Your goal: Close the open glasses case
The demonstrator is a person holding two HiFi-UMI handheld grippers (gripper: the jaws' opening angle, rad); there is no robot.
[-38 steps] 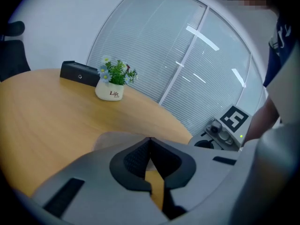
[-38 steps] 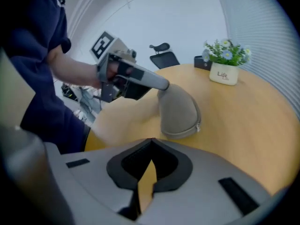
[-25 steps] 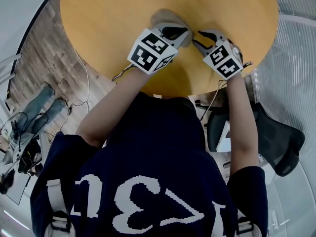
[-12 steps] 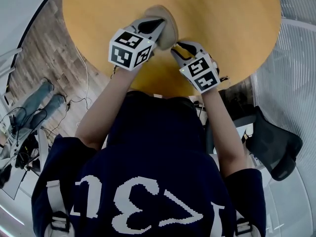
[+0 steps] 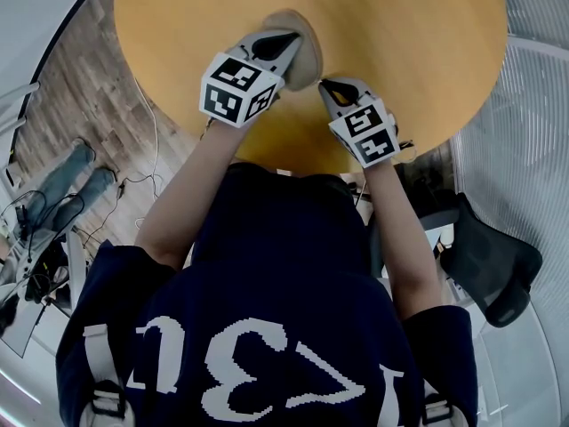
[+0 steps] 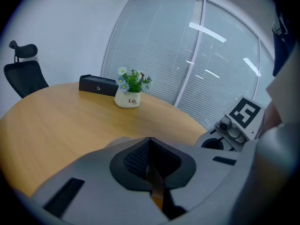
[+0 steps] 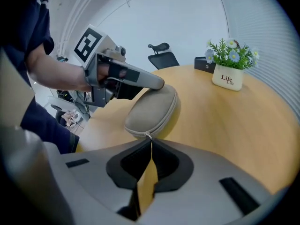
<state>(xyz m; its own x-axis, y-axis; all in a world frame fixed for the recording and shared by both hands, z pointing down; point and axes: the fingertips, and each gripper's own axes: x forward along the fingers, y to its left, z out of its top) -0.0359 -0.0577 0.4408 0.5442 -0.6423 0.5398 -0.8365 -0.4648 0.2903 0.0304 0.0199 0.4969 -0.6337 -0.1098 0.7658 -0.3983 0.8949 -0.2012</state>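
Case (image 7: 152, 108): lid down, lying on the table (image 7: 225, 121), close to the person's edge.
Left gripper (image 7: 158, 83): jaws together with nothing between them, tip resting on the case's top.
Right gripper (image 7: 150, 143): jaws have just been closing, now pinched on the zip pull (image 7: 149, 136) at the case's near end.
Pot (image 7: 228, 80): well beyond the case.

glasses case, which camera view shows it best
Right gripper view: most of the glasses case lies just ahead, with its lid and zipper seam visible. The head view shows only its edge beyond the left gripper. The left gripper view shows barely a sliver.
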